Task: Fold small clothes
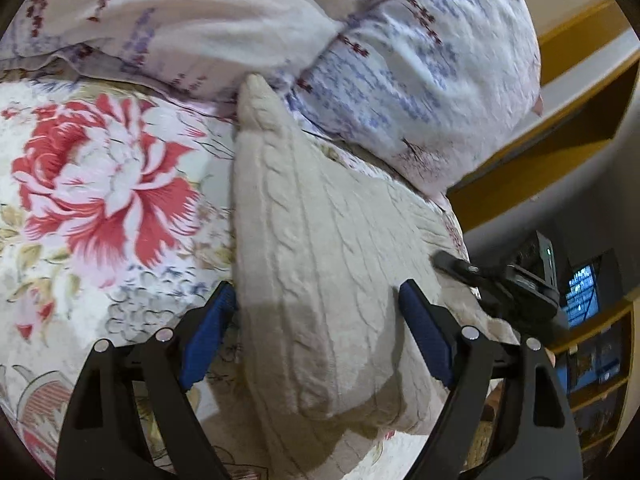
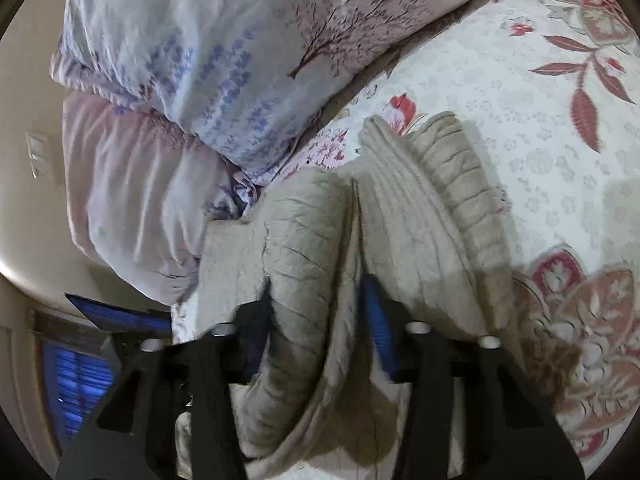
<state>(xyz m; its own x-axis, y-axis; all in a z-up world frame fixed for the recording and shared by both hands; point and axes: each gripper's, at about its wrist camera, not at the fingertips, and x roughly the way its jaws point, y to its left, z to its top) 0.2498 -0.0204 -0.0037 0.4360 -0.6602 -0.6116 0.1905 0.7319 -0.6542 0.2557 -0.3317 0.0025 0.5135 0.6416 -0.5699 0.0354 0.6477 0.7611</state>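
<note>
A beige cable-knit sweater [image 1: 320,208] lies folded lengthwise on the floral bedspread [image 1: 100,180]. My left gripper [image 1: 316,294] hovers over its near end, open, its blue pads standing wide to either side of the knit without pressing it. At the sweater's right edge a black finger [image 1: 456,265] of the right gripper touches the cloth. In the right wrist view the sweater [image 2: 420,208] is bunched into a thick fold, and my right gripper [image 2: 320,308] is shut on that fold, with knit filling the gap between the pads.
A bunched lilac and blue printed duvet [image 1: 400,80] [image 2: 180,60] lies just behind the sweater. The bedspread [image 2: 520,120] stretches to the right of it. Beyond the bed's edge are a wooden shelf [image 1: 592,360] and a glowing blue screen [image 1: 582,296] [image 2: 72,380].
</note>
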